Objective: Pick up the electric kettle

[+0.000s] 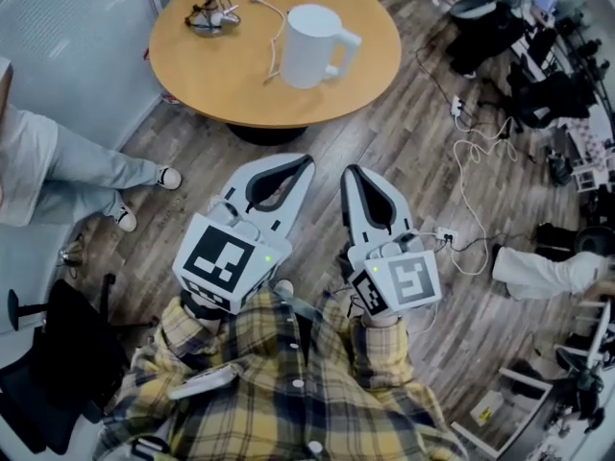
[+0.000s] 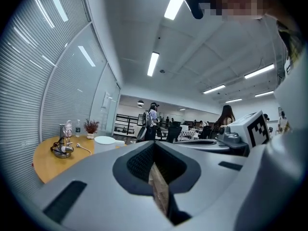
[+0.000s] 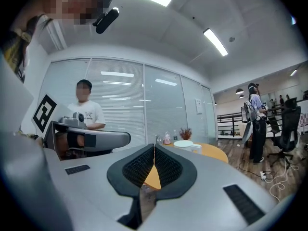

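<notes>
**Kettle on the table, both grippers shut and well short of it**

Upright on the far half of a round wooden table: the white electric kettle, handle turned toward the right of the head view. Just beside it on the tabletop, a white cord running up past its left side. Further left and well apart from it, a small metal dish with bits of hardware in it.

Held low in front of a plaid shirt, side by side and pointing level toward the table: the left gripper and the right gripper. Jaws of each closed tip to tip, with nothing between the pads. Confirmed in the left gripper view: tips meeting, only a sliver of floor showing through the gap lower down. Likewise in the right gripper view: ribbed pads together at the tip, a wedge of orange tabletop behind them.

Well apart from the kettle, both grippers, with a stretch of wood floor between their tips and the near table edge. Ahead and left of the closed tips in the left gripper view, the kettle, small on the tabletop. Ahead and a little right of the tips in the right gripper view, the kettle again.

At the left edge of the head view, a person's legs in pale trousers, feet on the floor near the table.
</notes>
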Demonstrator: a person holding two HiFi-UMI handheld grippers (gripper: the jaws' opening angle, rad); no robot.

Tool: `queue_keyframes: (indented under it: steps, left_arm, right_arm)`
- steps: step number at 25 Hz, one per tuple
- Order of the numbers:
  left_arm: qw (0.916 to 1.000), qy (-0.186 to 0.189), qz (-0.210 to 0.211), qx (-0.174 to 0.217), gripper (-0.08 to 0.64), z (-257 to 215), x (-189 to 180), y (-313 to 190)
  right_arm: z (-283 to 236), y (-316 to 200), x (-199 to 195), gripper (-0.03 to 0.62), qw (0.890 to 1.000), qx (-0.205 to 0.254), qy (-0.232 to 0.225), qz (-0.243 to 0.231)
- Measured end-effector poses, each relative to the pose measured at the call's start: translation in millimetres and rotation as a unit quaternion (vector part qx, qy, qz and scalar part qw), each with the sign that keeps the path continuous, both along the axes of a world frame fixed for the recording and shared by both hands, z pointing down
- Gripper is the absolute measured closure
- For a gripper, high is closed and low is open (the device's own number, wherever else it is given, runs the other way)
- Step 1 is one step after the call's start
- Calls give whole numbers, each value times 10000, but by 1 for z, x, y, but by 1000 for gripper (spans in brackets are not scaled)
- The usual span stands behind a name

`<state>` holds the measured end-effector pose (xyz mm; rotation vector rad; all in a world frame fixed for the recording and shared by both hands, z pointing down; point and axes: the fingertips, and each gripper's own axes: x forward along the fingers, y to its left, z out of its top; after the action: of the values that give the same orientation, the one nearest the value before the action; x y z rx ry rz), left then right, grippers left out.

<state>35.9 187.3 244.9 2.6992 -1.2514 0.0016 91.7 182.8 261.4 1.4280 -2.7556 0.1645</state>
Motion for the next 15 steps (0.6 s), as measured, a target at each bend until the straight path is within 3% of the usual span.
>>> queue_keyframes:
  steps: [15]
  left_arm:
    - [9986,-56,503,-181,557,9,-53,-118]
  right_arm:
    - [13,-110,-48,558,9987,-179,68,478]
